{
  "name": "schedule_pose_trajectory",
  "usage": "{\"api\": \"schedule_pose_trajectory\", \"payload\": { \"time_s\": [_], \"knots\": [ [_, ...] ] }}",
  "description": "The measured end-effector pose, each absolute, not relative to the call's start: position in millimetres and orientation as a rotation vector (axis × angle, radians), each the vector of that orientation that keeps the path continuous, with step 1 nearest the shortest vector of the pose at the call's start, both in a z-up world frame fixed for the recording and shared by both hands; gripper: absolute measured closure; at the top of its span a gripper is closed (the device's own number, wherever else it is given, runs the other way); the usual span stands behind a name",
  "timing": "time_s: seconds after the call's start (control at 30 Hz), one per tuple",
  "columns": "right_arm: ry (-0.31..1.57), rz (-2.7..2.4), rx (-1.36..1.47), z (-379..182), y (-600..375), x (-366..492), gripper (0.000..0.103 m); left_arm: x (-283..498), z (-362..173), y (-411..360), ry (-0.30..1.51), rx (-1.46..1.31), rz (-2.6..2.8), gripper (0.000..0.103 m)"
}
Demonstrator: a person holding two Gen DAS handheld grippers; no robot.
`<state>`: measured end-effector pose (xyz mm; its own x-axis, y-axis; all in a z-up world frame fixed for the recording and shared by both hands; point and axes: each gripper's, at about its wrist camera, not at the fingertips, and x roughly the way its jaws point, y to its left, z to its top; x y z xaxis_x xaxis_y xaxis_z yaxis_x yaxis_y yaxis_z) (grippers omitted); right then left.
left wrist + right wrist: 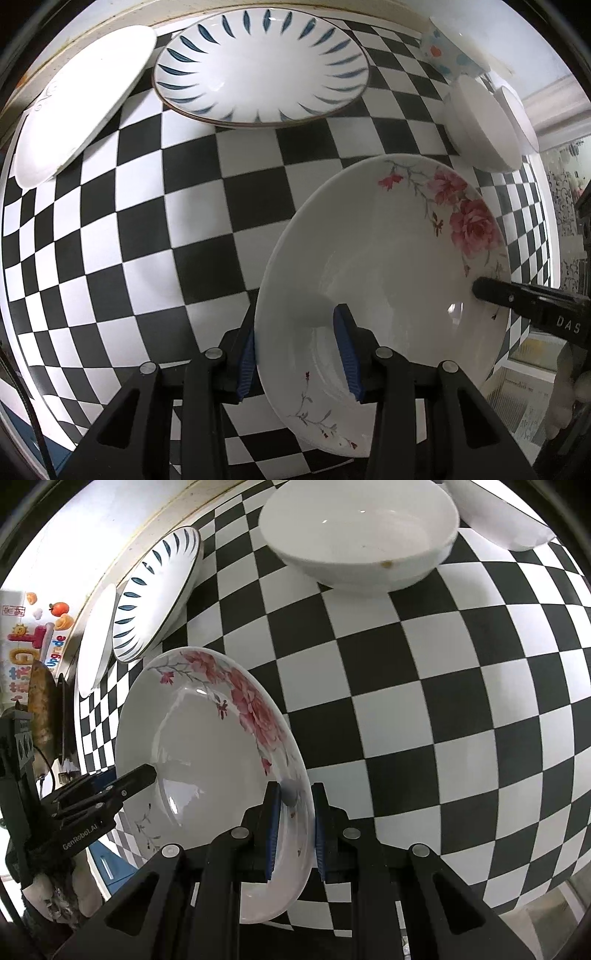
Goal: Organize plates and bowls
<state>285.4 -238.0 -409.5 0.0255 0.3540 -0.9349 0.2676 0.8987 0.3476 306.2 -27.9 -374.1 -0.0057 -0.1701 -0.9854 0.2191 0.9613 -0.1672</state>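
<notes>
Evidently both grippers clamped floral plate (388, 266) by opposite rims above checkered table (184, 221): left gripper (299, 354), right gripper (293, 834). Risk: uneven release, plate slipped, chipped against white bowl (362, 539).

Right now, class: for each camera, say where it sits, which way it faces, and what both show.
Left wrist: on the left claw, facing down at the checkered table; its fingers grip the floral plate.
Right wrist: on the right claw, facing steeply down; its fingers pinch the plate's opposite rim.
Shared: floral plate, blue-leaf plate, white bowl, and each other's claw.
</notes>
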Motion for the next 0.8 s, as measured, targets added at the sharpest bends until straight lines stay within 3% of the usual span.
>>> {"api": "schedule_pose_trajectory", "payload": {
  "time_s": [0.63,0.8],
  "knots": [
    [1.586,0.055,0.485,-416.2,-248.5,279.4,0.085,290.8,-395.9,-47.7,1.579,0.079,-0.318,0.066],
    [1.622,0.045,0.493,-410.8,-253.6,280.0,0.082,288.7,-359.3,-26.0,1.514,0.05,-0.286,0.066]
  ]
}}
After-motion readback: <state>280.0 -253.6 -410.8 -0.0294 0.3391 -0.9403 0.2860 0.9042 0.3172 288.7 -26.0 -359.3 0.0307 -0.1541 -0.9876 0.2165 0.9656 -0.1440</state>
